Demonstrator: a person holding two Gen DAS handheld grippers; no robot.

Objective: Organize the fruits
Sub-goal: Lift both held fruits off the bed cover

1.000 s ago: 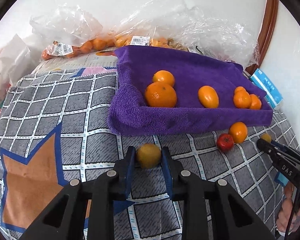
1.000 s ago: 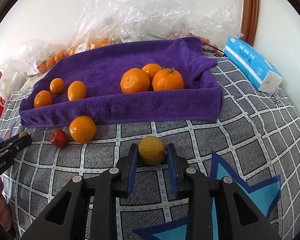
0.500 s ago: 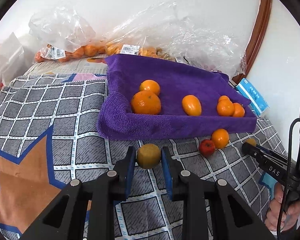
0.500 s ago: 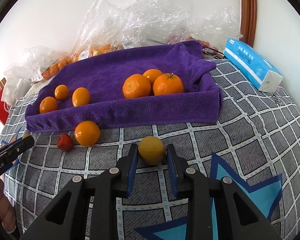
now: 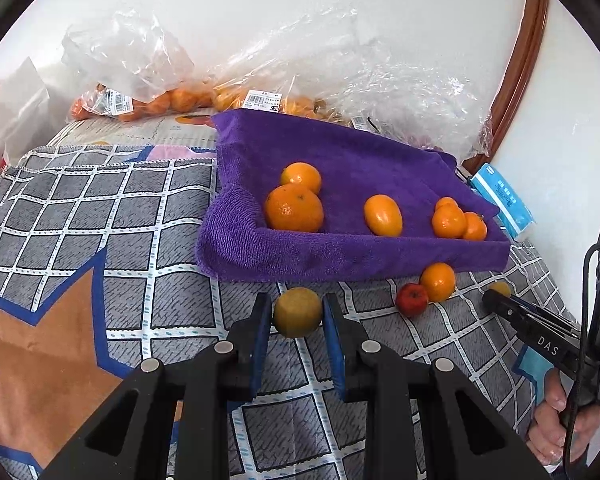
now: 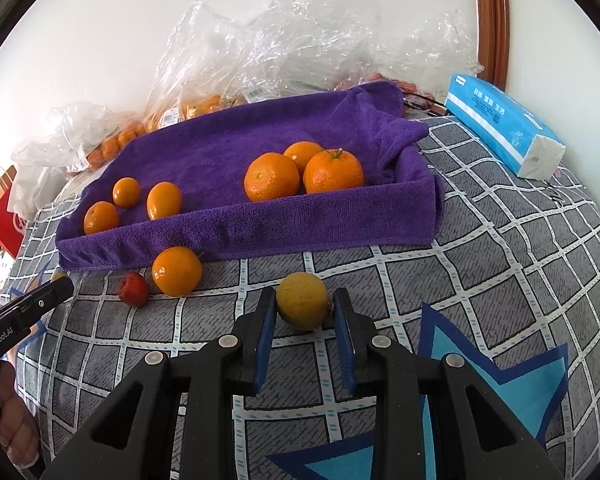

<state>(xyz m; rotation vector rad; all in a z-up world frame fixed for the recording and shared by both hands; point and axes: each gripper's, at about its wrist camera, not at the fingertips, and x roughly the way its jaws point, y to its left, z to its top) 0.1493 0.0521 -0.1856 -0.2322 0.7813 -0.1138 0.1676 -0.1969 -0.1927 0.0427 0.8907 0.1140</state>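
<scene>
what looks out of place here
An orange and a small red fruit lie on the checked cloth, just in front of the purple towel, while the other loose oranges sit on the towel. The red fruit is also the only one of its colour.

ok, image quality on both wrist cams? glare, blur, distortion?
Left wrist: sharp, bright even daylight, strong fisheye bending of the checked cloth, dark vignette corners. Right wrist: equally sharp, specular glare on the plastic bags, soft shadows under the yellow fruit; no motion blur.
</scene>
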